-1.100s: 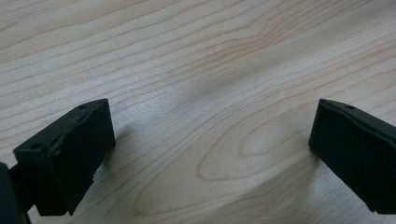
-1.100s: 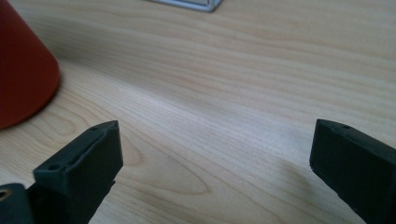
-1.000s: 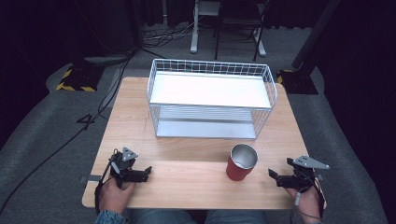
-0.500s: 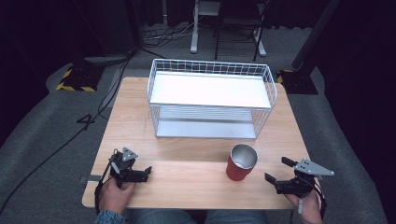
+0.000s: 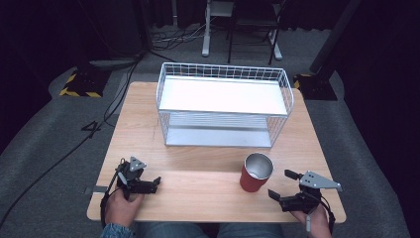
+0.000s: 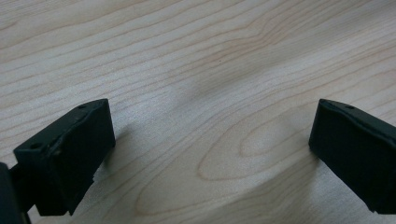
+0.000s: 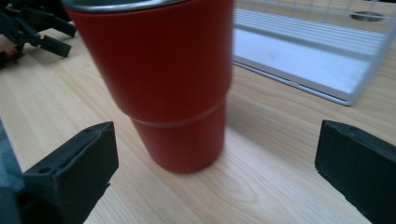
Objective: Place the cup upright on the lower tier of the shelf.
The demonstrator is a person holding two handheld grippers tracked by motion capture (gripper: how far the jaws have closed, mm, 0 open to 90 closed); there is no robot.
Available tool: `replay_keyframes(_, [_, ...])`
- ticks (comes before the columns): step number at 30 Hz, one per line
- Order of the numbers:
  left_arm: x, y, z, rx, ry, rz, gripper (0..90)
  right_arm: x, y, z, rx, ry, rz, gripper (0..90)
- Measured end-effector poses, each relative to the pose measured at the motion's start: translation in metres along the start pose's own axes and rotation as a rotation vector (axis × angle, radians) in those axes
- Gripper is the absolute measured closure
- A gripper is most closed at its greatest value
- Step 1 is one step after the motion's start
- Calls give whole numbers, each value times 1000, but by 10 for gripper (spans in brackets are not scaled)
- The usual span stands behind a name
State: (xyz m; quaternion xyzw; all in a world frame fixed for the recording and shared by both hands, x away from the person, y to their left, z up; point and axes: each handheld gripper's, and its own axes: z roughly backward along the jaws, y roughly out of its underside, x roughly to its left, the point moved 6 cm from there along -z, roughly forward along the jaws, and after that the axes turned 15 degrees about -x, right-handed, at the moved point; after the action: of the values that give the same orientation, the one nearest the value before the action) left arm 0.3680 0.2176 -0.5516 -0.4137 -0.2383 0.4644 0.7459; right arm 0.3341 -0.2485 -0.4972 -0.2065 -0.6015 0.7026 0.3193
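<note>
Since both hands sat right at the near edge of the table (image 5: 208,186), that's where it made sense to start. The right gripper (image 5: 286,184) was down low with its jaws spread wide, holding nothing and aimed at the red cup (image 5: 257,172) just beside it. From the right gripper view the cup (image 7: 163,84) stood upright on the wood, a bit left of centre between the jaws, with neither pad touching it.

Over on the other side, the left gripper (image 5: 157,181) rested near the front left corner, well apart from the cup. Its jaws were wide open too, with only bare wood grain (image 6: 205,93) between them.

Farther back stood the white wire basket rack (image 5: 225,104), upright, its shelves looking bare.

My read: this was the approach for grabbing the cup. To do it well, I'd slide the right gripper a touch so the cup sits dead centre, go in level, and close around the upper, wider body rather than the narrow base. It tapers, so a low pinch could let it squirt out or tip. Squeeze slowly, then lift straight up.
</note>
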Motion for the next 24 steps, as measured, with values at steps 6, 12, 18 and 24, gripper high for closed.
replay_keyframes(6, [0, 0, 0, -1, 0, 1, 5, 11, 6, -14, 27, -37, -1, 0])
replay_keyframes(12, [0, 0, 0, -1, 0, 1, 5, 15, 10, -26, 38, -45, -3, 0])
replay_keyframes(18, [0, 0, 0, 0, 0, 0, 5, 14, 14, -41, 47, -38, -5, 0])
replay_keyframes(24, [0, 0, 0, 0, 0, 0, 5, 15, 20, -54, 66, -32, -3, 0])
